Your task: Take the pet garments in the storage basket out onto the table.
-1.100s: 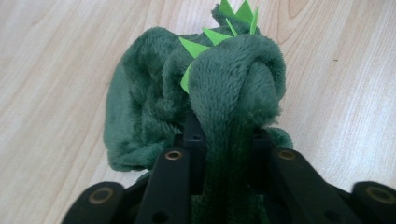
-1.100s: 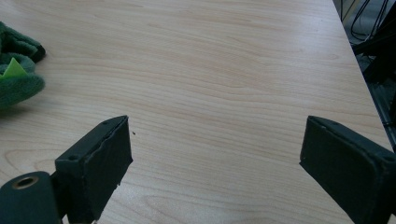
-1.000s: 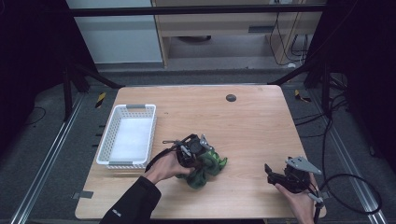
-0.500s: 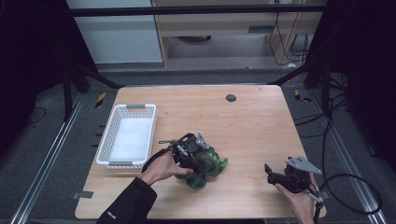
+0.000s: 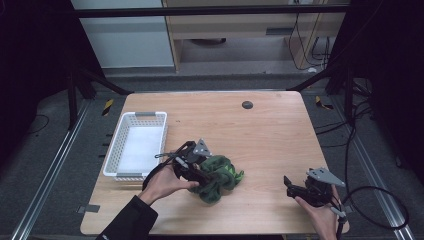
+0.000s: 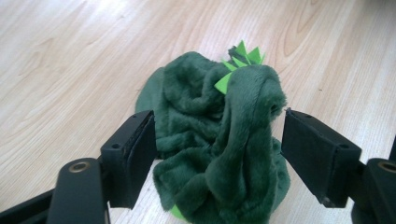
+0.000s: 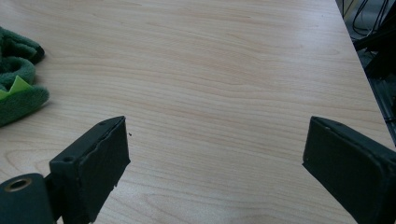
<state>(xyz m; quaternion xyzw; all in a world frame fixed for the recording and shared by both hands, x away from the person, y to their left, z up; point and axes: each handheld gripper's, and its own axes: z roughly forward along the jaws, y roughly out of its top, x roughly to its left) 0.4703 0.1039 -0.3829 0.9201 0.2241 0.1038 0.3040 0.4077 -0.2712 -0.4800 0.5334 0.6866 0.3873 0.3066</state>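
Observation:
A crumpled dark green plush piece (image 5: 221, 175) with bright green felt spikes lies on the wooden table (image 5: 260, 135), near its front middle. My left gripper (image 5: 199, 173) is at the plush's left edge, held by a hand in a dark sleeve. In the left gripper view its jaws have just been opening and stand wide on either side of a raised fold of the plush (image 6: 219, 140), which sits between the pads without being pressed. My right gripper (image 5: 291, 186) is open over bare wood at the front right, a good way from the plush (image 7: 18, 88).
A white slatted basket (image 5: 114, 150) stands at the table's left edge, with nothing in it. A small black round disc (image 5: 247, 105) sits at the back middle. Cables trail off the right side near the right gripper.
The left gripper's jaws have spread apart and let go of the plush, and the hand has drawn slightly left and up. The plush stays on the table. The right gripper has not moved.

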